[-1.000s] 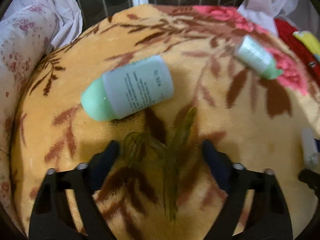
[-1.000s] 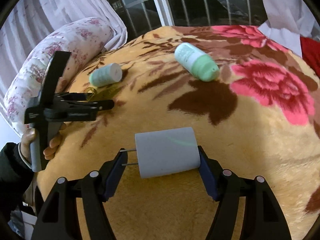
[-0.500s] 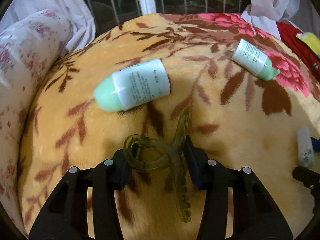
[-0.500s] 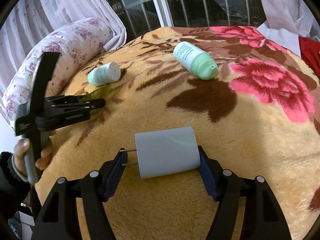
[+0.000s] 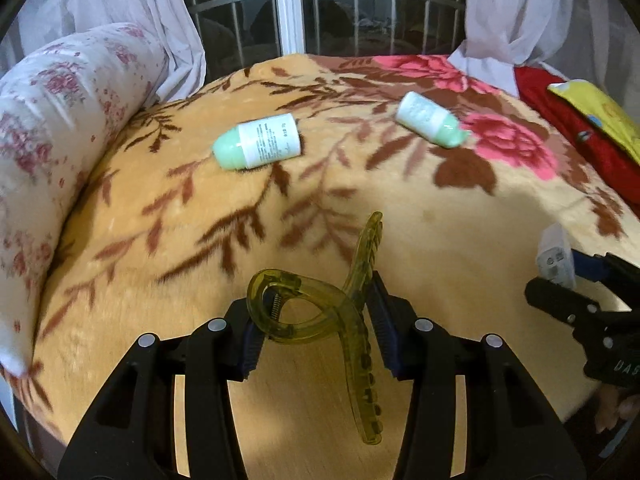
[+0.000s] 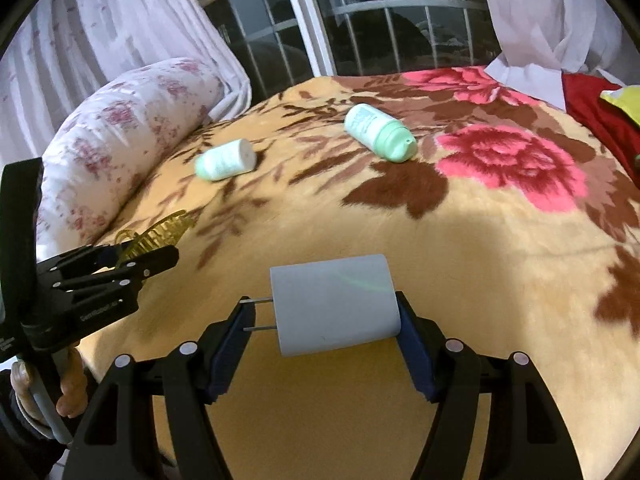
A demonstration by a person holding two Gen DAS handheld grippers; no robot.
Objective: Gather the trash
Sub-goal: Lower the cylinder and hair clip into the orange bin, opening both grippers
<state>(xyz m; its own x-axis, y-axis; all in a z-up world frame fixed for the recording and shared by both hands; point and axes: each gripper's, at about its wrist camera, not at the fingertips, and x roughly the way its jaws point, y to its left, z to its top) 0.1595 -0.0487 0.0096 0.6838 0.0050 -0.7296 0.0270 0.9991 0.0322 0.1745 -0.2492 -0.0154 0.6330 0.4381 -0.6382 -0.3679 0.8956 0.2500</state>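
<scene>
Yellow item (image 5: pixel 596 112), perhaps a bag, is cut off.

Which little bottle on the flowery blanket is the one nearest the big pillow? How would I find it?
Find the long white pillow with pink flowers beside the orange blanket. The bottle nearest it lies on its side among brown leaf patterns. Its green cap points toward the pillow; the other bottle lies beside a pink rose.

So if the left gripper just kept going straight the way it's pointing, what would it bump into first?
Probably just the blanket. The left gripper, clamped on the yellow-green hair claw, tilts down toward bare blanket. The nearer green-capped bottle lies farther up and left, likely off that line, though depth is hard to judge.
</scene>
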